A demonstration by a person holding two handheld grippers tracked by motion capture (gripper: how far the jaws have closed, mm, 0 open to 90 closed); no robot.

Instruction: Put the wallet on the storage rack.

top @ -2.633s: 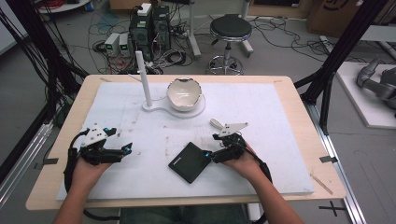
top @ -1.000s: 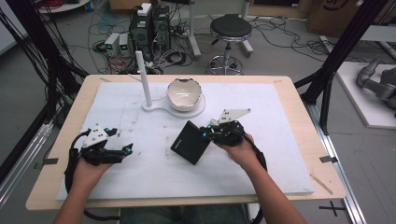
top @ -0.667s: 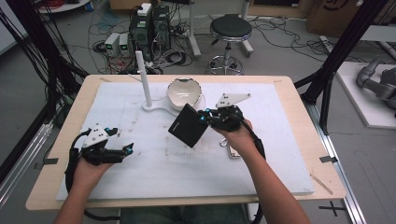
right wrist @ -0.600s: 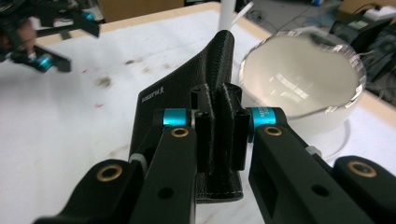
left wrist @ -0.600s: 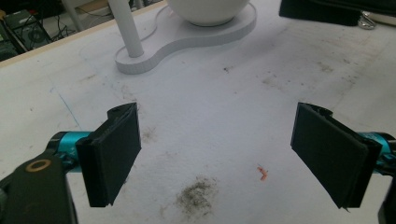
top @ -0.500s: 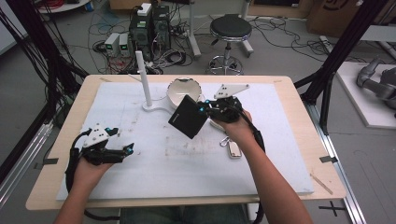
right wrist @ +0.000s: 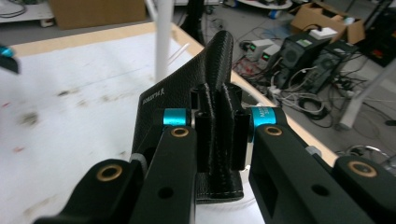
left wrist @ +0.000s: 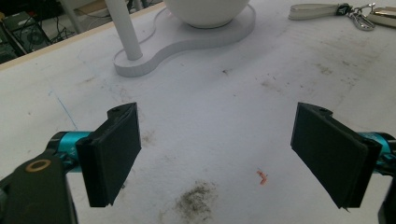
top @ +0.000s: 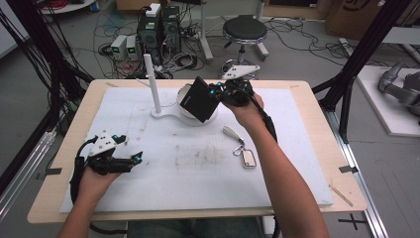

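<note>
The right gripper point(top: 217, 94) is clamped on a black leather wallet point(top: 199, 99), which hangs in the air at the upper centre of the high view, directly over the white bowl point(top: 185, 94) on its white stand point(top: 166, 117). In the right gripper view the jaws pinch the wallet point(right wrist: 196, 93) near 1 edge, so most of its body sticks out beyond the pads.

That off-centre hold looks like the main risk: the free part could swing or slide out if the hand tilts further, and the wallet might drop onto the rim of the bowl instead of inside. A wide, stiff wallet may also bridge the bowl, or knock it on its stand. The upright white post point(top: 152, 83) just left of the bowl could be clipped by a wallet corner.

The left gripper point(top: 131, 161) rests low at the left of the high view with its jaws wide apart and nothing between them.

The counter point(top: 317, 124) is a pale wooden top covered by a white sheet point(top: 198, 183), smudged with grey marks near the middle. A key fob on a strap point(top: 241, 148) lies right of centre. Behind, at the top of the frame, are a round stool point(top: 244, 29), computer towers point(top: 159, 27) and many loose cables point(top: 44, 59) on a grey floor.
</note>
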